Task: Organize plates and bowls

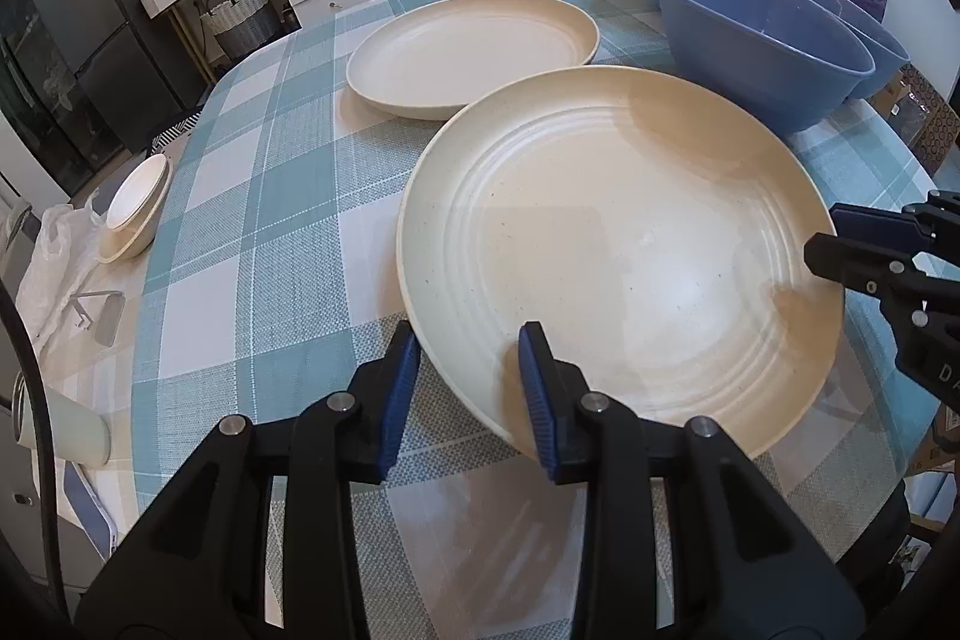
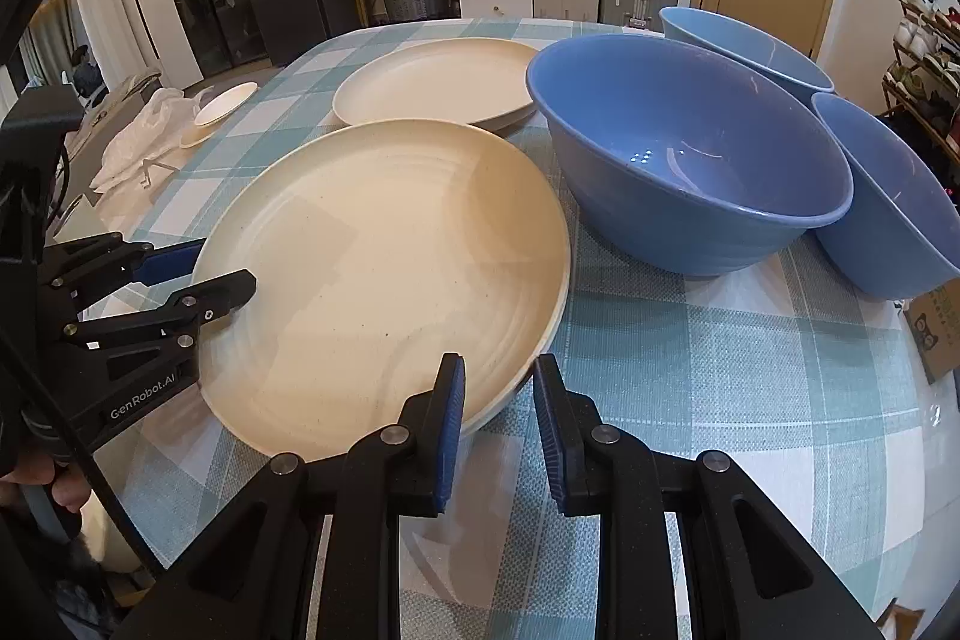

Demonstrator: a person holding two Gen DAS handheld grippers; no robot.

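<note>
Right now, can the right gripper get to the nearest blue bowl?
Probably not yet: the right gripper is shut on the rim of the near plate. The nearest blue bowl stands close by, with bare tablecloth between.

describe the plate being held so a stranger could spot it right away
On the teal and white checked tablecloth, two cream round plates lie left of three blue bowls. The near cream plate is the one: both pairs of tongs, left tongs and right tongs, clamp its rim, unlike the untouched far cream plate.

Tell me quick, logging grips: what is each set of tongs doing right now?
Left tongs: shut on the near cream plate's rim.
Right tongs: shut on the same plate's rim.
</note>
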